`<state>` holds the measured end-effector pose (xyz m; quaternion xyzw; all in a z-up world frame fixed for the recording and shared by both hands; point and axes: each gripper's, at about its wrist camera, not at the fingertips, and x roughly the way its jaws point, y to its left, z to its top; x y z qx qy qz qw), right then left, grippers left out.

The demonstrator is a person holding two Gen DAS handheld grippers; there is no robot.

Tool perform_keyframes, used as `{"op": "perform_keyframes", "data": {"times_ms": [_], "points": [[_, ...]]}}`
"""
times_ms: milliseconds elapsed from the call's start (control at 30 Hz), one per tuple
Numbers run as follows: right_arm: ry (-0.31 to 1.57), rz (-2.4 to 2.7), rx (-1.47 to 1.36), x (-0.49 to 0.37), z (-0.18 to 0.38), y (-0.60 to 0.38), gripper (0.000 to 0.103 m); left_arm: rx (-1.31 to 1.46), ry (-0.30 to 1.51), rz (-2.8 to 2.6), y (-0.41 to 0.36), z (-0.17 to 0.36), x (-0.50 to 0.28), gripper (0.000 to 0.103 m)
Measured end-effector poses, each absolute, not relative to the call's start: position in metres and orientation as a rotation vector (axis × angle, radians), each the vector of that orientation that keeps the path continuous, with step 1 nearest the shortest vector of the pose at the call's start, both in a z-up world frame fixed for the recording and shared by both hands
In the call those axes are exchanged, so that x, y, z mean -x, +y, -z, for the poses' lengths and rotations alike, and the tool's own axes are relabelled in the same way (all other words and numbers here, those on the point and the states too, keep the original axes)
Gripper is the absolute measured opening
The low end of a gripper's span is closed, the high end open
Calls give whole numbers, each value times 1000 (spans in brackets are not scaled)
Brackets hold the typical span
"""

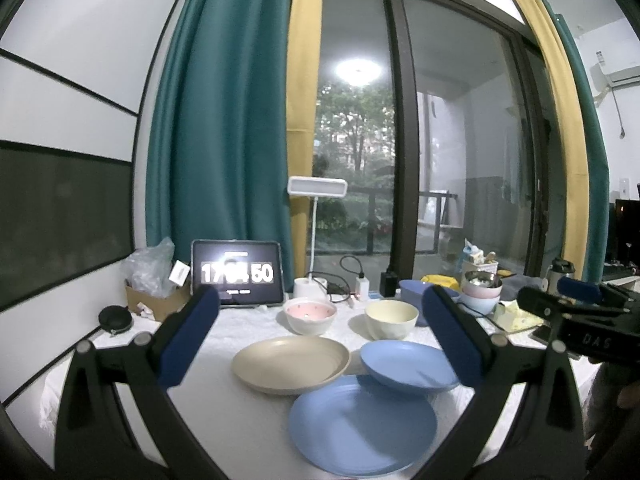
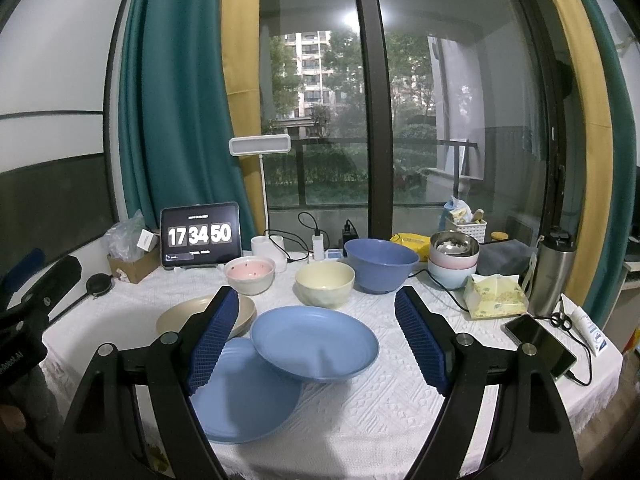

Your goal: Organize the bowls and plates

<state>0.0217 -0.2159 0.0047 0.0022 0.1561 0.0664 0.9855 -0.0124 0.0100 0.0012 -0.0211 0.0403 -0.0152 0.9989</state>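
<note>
My left gripper [image 1: 320, 340] is wide open and holds nothing. It hangs over the plates. My right gripper [image 2: 316, 336] is wide open too, and it is empty. It hangs over the plates from the other side.

I think the job has hardly begun. Most of the dishes sit apart on the white tablecloth [image 2: 380, 412].

Right under me is a flat blue plate [image 2: 248, 396]. A deeper blue plate [image 2: 316, 344] sits tilted, with one edge resting on the flat one. A tan plate [image 1: 290, 364] lies just beside them, and from the left view it looks like it touches the flat blue plate. I still need to make these three into one neat pile.

Behind the plates are the bowls. A pink spotted bowl [image 2: 250, 274] and a pale yellow bowl [image 2: 325, 282] stand apart. A big blue bowl [image 2: 380, 264] is near the yellow one. None of these three are stacked yet, so that is left to do.

Off to the right, a shiny metal bowl [image 2: 454, 246] sits inside a pink bowl [image 2: 452, 260], which sits inside a light blue one [image 2: 450, 276]. That small pile looks done.

The plates look smooth and plain, like light plastic, with thin rims I could pinch.
</note>
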Motion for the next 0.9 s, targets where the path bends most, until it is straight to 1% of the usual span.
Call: {"op": "perform_keyframes", "data": {"times_ms": [633, 900], "points": [[322, -137, -10, -22, 1, -218, 83, 45, 100, 41, 6, 1, 12, 102], [355, -127, -21, -36, 13, -227, 83, 34, 144, 50, -4, 6, -4, 102]]}}
